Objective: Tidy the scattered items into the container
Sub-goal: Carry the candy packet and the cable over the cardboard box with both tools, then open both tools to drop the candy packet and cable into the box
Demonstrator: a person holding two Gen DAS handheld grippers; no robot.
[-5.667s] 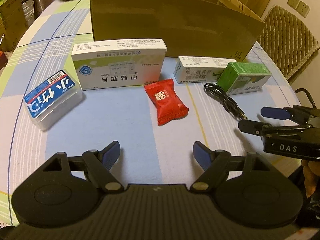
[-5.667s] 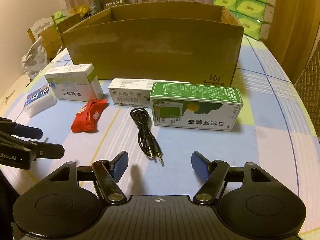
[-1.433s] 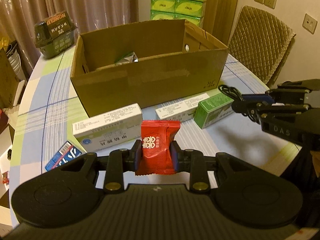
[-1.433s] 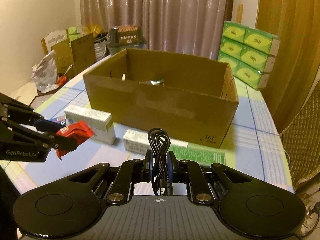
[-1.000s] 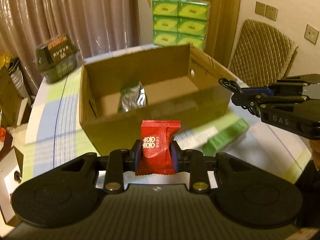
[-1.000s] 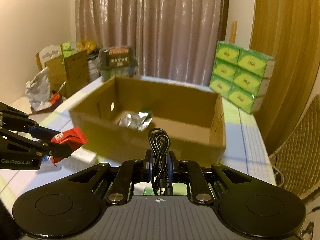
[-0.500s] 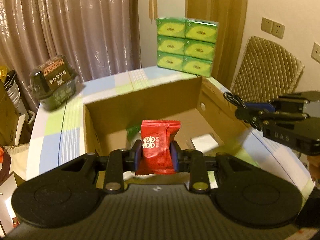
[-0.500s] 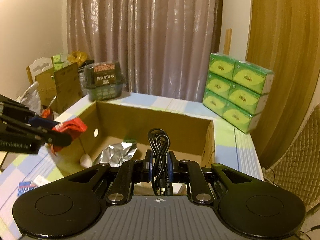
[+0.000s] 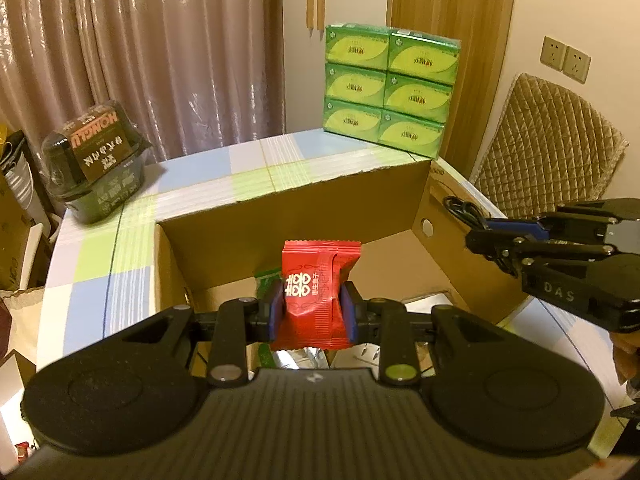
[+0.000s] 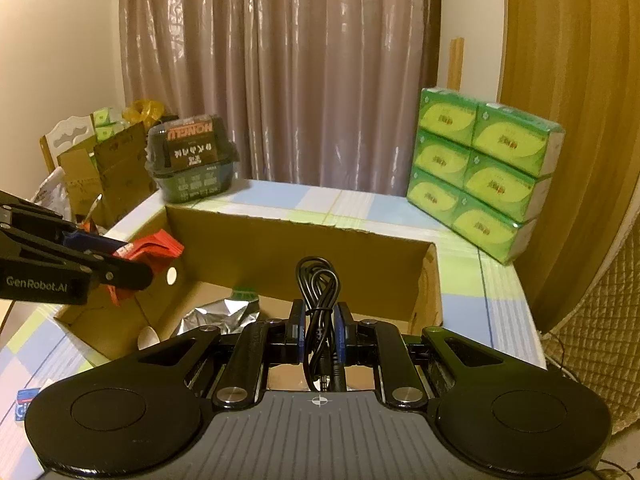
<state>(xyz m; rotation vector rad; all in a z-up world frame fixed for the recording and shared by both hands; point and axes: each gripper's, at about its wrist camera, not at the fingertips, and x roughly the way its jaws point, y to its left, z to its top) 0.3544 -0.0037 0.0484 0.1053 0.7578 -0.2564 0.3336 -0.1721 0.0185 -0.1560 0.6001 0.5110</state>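
Observation:
My left gripper is shut on a red candy packet, held above the open cardboard box. In the right wrist view, my right gripper is shut on a coiled black audio cable, also over the box. The right gripper shows at the right of the left wrist view, above the box's right wall. At the left of the right wrist view the left gripper holds the packet over the box's left end. Inside the box lies a silver foil pouch.
A stack of green tissue packs stands on the table beyond the box. A dark packaged tub sits at the table's far left. A quilted chair back is on the right. A blue-labelled case lies on the table at lower left.
Both grippers have moved forward over the box with their loads. The items left on the table in front of the box have dropped out of view.

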